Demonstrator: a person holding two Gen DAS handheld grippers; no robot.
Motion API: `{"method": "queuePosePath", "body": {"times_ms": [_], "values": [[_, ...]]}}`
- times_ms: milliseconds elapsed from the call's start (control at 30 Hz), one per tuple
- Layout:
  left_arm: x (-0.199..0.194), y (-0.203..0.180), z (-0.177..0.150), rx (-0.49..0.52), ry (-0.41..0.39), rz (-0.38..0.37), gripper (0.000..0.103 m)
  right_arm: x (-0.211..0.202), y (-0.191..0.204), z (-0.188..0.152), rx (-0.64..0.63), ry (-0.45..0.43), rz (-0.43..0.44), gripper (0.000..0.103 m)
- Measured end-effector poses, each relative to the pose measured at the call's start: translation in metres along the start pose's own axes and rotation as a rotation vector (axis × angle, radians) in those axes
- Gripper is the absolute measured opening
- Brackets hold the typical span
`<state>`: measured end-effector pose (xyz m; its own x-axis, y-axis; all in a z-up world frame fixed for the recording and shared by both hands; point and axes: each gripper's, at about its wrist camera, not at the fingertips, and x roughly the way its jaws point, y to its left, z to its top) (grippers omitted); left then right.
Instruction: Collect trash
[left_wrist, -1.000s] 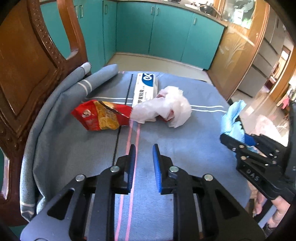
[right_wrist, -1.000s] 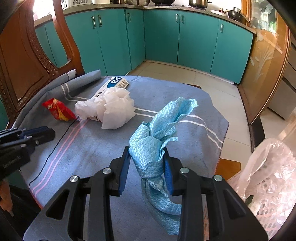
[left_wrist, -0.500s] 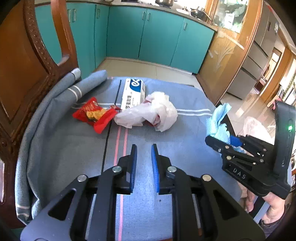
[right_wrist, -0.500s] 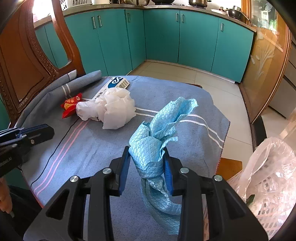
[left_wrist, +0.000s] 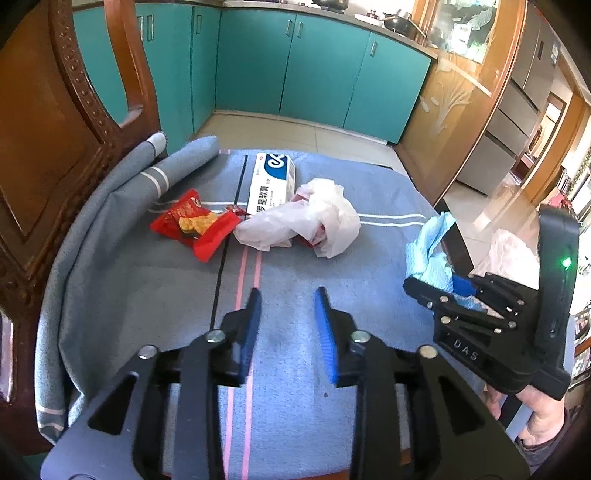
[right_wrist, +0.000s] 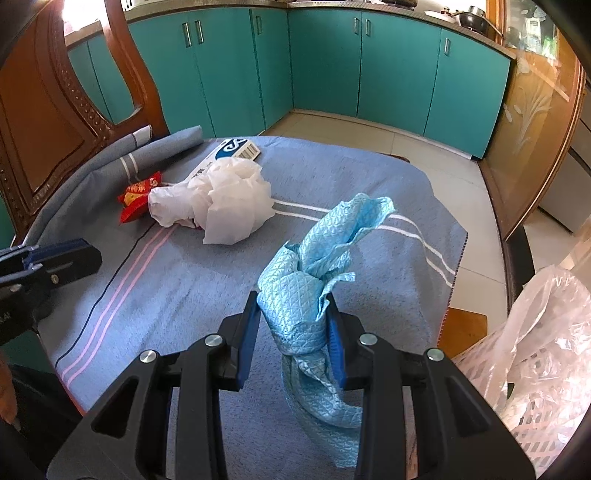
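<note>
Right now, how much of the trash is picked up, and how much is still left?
Nothing looks binned for sure; the plastic-lined basket is too blurry to check. In hand: the right hand-held gripper is clamped on a crumpled blue cloth. The left hand-held gripper is opening with nothing between its jaws. Still lying on the grey-blue tablecloth: the red snack wrapper, the crumpled white plastic bag and the ointment box.

Grey-blue tablecloth (left_wrist: 155, 295) w/ white, pink & black stripes. Red snack wrapper (left_wrist: 192, 225); light-blue quilted rag (right_wrist: 306, 295). Teal cabinets (right_wrist: 325, 62).
</note>
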<state>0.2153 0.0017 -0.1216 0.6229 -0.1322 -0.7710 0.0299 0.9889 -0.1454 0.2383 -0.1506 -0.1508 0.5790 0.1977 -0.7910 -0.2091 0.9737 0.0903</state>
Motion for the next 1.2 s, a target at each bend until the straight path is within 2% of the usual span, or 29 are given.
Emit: {"method": "queuePosePath", "body": {"times_ms": [100,333,400,533,633,767,833,1000,1067,1200], "values": [[-0.005,0.006,0.003,-0.02,-0.025,0.012,0.049,0.001,0.001,-0.001,-0.005,0.005,0.002,0.034],[-0.011,0.022,0.009,-0.043,-0.046,0.041,0.056,0.003,0.002,-0.001,-0.005,0.013,0.005,0.034],[-0.022,0.029,0.012,-0.012,-0.085,0.085,0.074,0.004,0.002,-0.002,-0.004,0.018,0.006,0.034],[-0.032,0.027,0.016,0.114,-0.146,0.202,0.084,0.002,0.002,-0.002,-0.007,0.016,0.009,0.034],[-0.014,0.022,0.028,0.196,-0.116,0.258,0.086,0.0,0.0,-0.001,0.0,0.014,0.018,0.034],[0.036,0.018,0.052,0.282,-0.006,0.226,0.087,0.003,0.002,0.0,0.002,0.02,0.032,0.034],[0.062,0.029,0.066,0.24,0.019,0.253,0.087,0.004,0.004,0.0,-0.003,0.023,0.036,0.034],[0.097,0.073,0.089,-0.098,0.138,0.09,0.086,0.008,0.005,-0.002,-0.005,0.034,0.037,0.034],[0.106,0.082,0.091,-0.179,0.17,0.072,0.086,0.011,0.004,-0.003,-0.005,0.044,0.037,0.034],[0.123,0.086,0.092,-0.206,0.225,0.126,0.086,0.016,0.005,-0.003,-0.005,0.054,0.041,0.034]]}}
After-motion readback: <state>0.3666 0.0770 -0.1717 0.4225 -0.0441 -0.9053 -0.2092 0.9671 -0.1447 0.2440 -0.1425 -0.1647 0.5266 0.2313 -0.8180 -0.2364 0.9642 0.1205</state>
